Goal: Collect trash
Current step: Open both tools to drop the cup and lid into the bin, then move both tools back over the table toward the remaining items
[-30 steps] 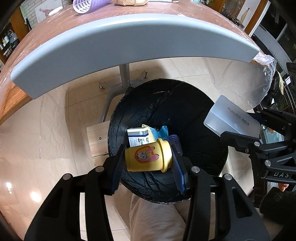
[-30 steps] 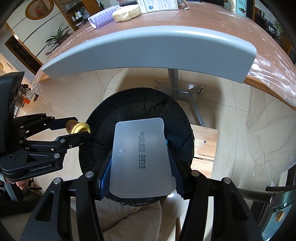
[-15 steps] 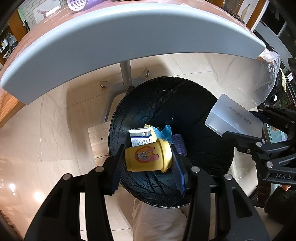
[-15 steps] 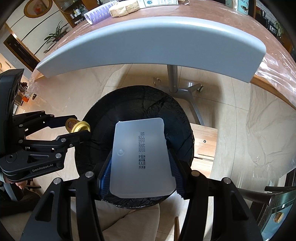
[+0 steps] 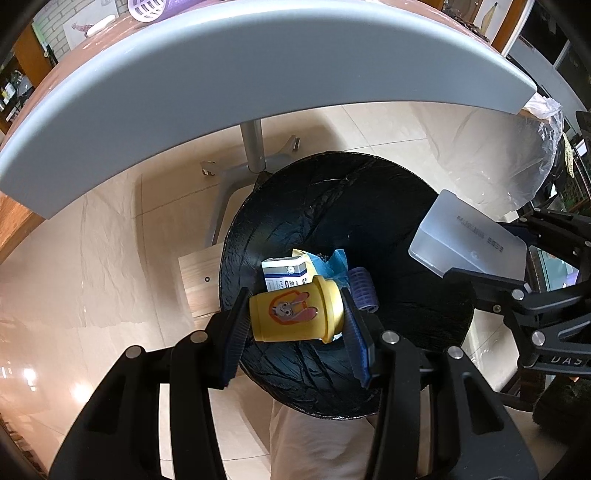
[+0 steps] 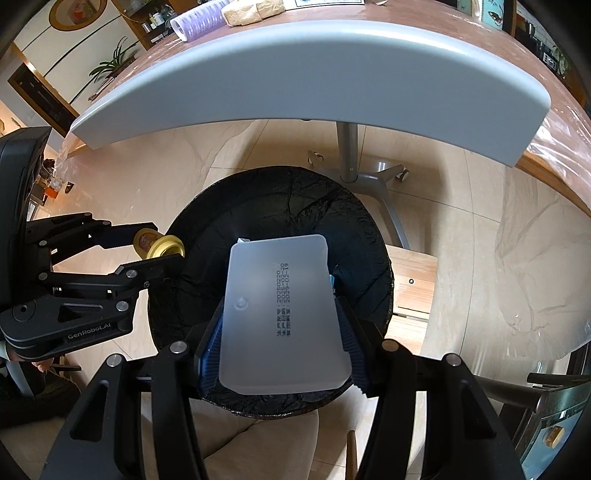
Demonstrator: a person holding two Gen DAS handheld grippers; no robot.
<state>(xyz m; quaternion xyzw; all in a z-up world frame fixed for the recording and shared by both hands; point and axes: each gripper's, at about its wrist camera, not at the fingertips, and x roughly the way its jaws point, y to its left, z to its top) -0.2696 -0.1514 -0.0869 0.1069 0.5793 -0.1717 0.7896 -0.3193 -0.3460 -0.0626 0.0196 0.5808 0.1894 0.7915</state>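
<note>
pale floor tiles spread under a curved grey table edge, and below my fingers sits one round bin lined with a black bag. my left gripper has its two fingers clamped on one yellow cup with a cartoon rabbit on it, lying sideways between the pads, its lid against the right pad, held over the near side of the bin. just beyond those fingertips, inside the bin, i count one white and blue carton, one crumpled blue wrapper and one purple hair roller. my right gripper has both fingers pressed on one frosted plastic box with printed dates, held flat over the bin opening. one more purple roller and one tan lump lie on the tabletop far beyond the fingers.
</note>
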